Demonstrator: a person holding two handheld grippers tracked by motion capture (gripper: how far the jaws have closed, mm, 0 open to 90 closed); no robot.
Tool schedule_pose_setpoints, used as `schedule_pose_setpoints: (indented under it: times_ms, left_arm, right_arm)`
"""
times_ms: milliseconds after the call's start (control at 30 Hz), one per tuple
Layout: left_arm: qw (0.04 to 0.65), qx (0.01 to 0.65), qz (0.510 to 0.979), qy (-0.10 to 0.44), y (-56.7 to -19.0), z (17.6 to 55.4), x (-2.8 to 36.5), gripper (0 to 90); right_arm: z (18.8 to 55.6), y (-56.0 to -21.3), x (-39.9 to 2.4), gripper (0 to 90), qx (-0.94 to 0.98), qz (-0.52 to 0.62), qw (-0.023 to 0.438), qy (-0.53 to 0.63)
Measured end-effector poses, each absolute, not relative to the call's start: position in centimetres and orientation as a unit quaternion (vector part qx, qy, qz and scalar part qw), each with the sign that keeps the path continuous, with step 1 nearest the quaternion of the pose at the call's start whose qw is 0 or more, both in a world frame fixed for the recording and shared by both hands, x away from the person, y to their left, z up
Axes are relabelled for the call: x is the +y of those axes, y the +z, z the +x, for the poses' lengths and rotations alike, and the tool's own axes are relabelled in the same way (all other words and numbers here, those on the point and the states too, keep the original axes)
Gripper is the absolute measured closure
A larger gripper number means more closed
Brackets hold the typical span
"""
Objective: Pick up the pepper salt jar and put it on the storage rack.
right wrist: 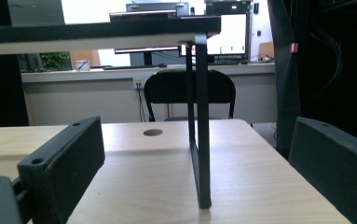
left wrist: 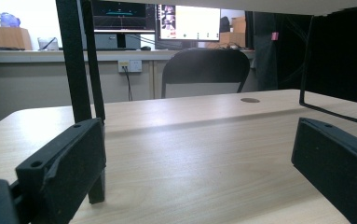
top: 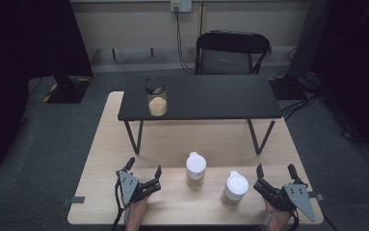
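Two white-lidded jars stand on the wooden table (top: 167, 149): one near the middle (top: 195, 169), the other to its right (top: 234, 188). A third jar (top: 156, 98) with a dark lid and pale contents sits on the left part of the black raised shelf (top: 211, 96). My left gripper (top: 144, 166) rests near the table's front edge, left of the middle jar, open with nothing between its jaws (left wrist: 199, 168). My right gripper (top: 275, 169) is at the front right, just right of the second jar, open and holding nothing (right wrist: 199, 168).
The black shelf stands on thin metal legs (right wrist: 202, 140) over the far half of the table; another leg (left wrist: 80, 60) rises close to my left gripper. A black folding chair (top: 230, 53) sits behind the table. Bare wood lies between the grippers and the shelf legs.
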State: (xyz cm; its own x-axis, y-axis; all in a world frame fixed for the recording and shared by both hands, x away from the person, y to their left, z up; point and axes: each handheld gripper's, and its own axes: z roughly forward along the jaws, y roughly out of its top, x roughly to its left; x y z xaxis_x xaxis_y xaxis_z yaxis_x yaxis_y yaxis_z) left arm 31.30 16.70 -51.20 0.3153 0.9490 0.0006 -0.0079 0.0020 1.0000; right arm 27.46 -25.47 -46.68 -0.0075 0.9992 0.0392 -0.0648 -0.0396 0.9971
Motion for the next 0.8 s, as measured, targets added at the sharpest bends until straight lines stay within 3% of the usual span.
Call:
schedule_pose_setpoints:
  times_ms: [467,800]
  left_arm:
    - [0.575,0.412,0.571,0.416,-51.2,31.3,16.7,2.3]
    - [0.576,0.412,0.571,0.416,-51.2,31.3,16.7,2.3]
  right_arm:
    - [26.9,-44.1,-24.4,0.9,0.486,0.478,0.509,0.526]
    - [26.1,-42.3,-24.0,2.6,0.484,0.484,0.488,0.541]
